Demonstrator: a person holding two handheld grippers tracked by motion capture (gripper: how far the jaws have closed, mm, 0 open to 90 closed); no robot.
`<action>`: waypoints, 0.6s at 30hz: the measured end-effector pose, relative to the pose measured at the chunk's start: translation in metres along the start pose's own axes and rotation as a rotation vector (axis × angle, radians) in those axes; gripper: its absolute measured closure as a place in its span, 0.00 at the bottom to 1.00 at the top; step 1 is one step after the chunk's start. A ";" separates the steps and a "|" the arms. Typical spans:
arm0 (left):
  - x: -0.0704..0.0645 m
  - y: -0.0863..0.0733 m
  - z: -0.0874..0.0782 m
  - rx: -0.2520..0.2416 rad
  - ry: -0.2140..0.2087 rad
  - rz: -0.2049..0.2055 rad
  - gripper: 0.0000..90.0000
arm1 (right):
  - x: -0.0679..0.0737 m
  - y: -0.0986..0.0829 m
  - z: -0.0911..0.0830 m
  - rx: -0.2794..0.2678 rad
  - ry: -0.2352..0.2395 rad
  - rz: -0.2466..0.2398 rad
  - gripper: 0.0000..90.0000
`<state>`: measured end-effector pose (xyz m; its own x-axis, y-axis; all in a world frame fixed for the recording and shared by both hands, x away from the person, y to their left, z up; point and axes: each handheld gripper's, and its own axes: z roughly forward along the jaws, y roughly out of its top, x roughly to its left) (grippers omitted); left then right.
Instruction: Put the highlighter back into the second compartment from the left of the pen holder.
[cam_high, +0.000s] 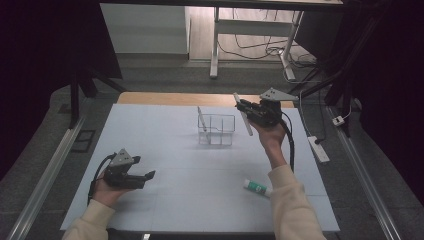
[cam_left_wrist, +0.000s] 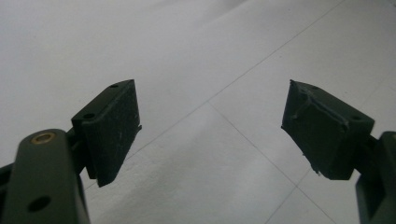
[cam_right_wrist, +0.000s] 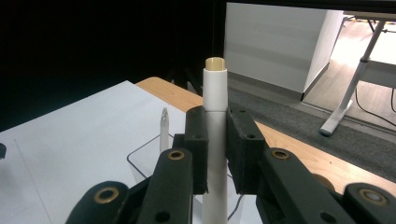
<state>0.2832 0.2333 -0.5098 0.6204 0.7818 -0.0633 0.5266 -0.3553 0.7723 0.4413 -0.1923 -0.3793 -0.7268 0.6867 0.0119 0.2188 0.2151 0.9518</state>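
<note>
Right claw (cam_right_wrist: 215, 154) clamps smooth white cylindrical pen (cam_right_wrist: 215, 112); tan cap.

The right gripper (cam_high: 248, 111) is raised with fingers (cam_right_wrist: 244, 140) clamped together, while the left gripper (cam_high: 145, 176) rests low, fingers (cam_left_wrist: 112, 128) spread.

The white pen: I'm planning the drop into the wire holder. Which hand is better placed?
Right, probably. Its tool already grips the white pen beside the wire holder; the left tool is open, farther away.

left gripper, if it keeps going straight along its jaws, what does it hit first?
Probably just the white table cover. The left gripper is open, with nothing between its jaws and nothing ahead but bare sheet. In the high view it points right, toward open cover; depth is unclear.
</note>
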 end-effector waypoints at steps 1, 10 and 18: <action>0.000 0.000 0.000 0.000 0.000 0.001 0.21 | 0.000 0.001 0.001 0.001 -0.002 0.000 0.87; 0.001 0.000 0.000 0.000 -0.001 -0.001 0.21 | 0.002 0.003 0.009 -0.010 0.001 0.007 0.87; 0.000 0.000 0.000 0.000 -0.001 0.004 0.22 | 0.005 0.007 0.017 -0.019 0.012 0.008 0.87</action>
<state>0.2831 0.2334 -0.5099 0.6231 0.7798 -0.0611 0.5241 -0.3582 0.7727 0.4500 -0.1759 -0.3780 -0.7330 0.6799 0.0228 0.2119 0.1963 0.9574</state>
